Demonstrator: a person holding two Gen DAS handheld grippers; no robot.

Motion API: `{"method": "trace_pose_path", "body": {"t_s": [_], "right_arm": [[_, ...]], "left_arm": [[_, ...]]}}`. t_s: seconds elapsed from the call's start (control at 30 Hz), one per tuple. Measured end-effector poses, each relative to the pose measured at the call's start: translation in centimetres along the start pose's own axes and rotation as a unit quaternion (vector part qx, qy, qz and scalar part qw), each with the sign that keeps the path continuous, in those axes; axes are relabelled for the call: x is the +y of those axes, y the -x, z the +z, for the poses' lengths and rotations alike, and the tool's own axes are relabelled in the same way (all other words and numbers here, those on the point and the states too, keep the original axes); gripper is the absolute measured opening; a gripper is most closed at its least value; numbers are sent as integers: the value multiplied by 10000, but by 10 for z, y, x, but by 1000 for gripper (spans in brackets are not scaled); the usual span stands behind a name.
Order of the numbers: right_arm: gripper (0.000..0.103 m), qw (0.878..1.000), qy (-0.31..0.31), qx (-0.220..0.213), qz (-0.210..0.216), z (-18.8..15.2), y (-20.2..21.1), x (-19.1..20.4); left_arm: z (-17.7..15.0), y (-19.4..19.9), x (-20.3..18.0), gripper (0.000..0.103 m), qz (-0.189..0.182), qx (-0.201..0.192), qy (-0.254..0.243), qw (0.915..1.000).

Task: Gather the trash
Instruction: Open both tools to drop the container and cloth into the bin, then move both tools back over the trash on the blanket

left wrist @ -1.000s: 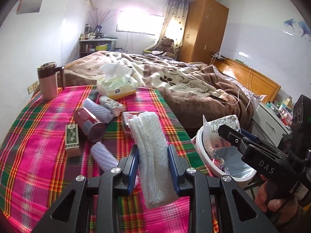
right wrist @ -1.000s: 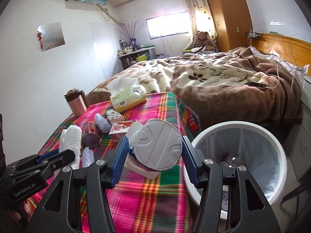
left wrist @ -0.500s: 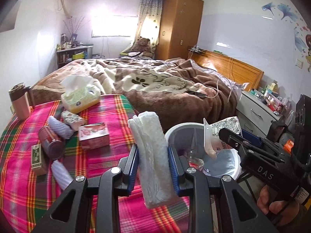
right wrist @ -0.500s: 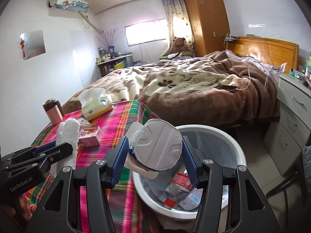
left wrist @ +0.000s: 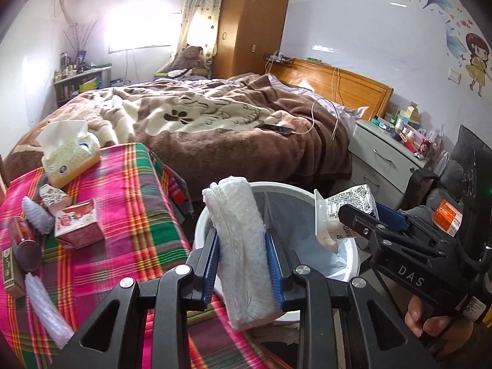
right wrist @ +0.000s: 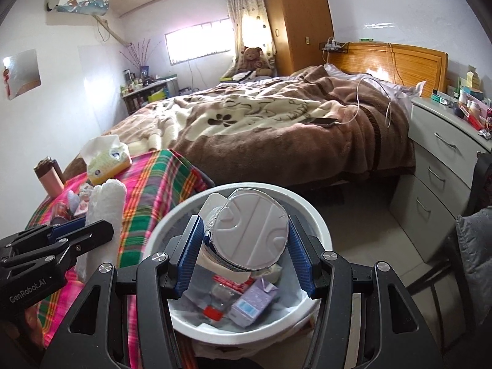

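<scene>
Bedroom: counter [left wrist: 135,212] draped in pink-green plaid cloth, bed [left wrist: 221,123] with brown blanket just beyond its far edge, grey drawer unit [right wrist: 442,166] to the right, wooden wardrobe [left wrist: 252,21] at far wall. On counter: tissue box [left wrist: 69,156] near far edge, small red-white carton [left wrist: 80,224] mid-surface, dark red can [left wrist: 26,246] and white foam sleeves toward left edge. White waste bin [right wrist: 313,221] with pale liner on floor, close against counter's right edge; inside, a purple carton [right wrist: 253,301], clear bottle with red cap, crumpled wrappers. Left hand-held gripper [left wrist: 243,261] clenched on folded white fibrous pad [left wrist: 240,246], upright, positioned over bin's near-left rim. Right hand-held gripper [right wrist: 244,258] grasping crushed white cup [right wrist: 249,240] with grey foil lid, lid facing camera, held above bin opening. Bare floor to right of bin, between bin and drawers; chair frame at far right.
</scene>
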State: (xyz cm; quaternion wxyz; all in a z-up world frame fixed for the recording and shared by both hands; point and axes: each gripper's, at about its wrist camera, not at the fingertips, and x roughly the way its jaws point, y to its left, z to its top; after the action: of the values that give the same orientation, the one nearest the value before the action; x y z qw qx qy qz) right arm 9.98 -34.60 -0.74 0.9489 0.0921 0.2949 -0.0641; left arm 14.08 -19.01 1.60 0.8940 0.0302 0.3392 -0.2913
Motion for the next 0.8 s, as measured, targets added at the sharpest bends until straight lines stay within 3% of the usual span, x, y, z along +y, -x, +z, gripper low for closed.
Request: {"method": "trace_pose_path", "body": {"t_s": [0.5,0.6,0.67,0.8], "right_arm": [[56,9983,83,567,-116,-1,-28,-21],[57,9979,139,607,-175,-2,-29,-22],[64,9978,134,631,-168,-2,-30,-22],[68,9982,68,563,-168,-2,-28,-25]], "left_arm": [[0,-56,-11,31,-103,507,-103,9986],[0,-60,-9,36,-107,562,-76,9983],[-1,-61,-8,43,-114,576,-48,9983],[-2,-58,-8,46,-112,536,-68,9985]]}}
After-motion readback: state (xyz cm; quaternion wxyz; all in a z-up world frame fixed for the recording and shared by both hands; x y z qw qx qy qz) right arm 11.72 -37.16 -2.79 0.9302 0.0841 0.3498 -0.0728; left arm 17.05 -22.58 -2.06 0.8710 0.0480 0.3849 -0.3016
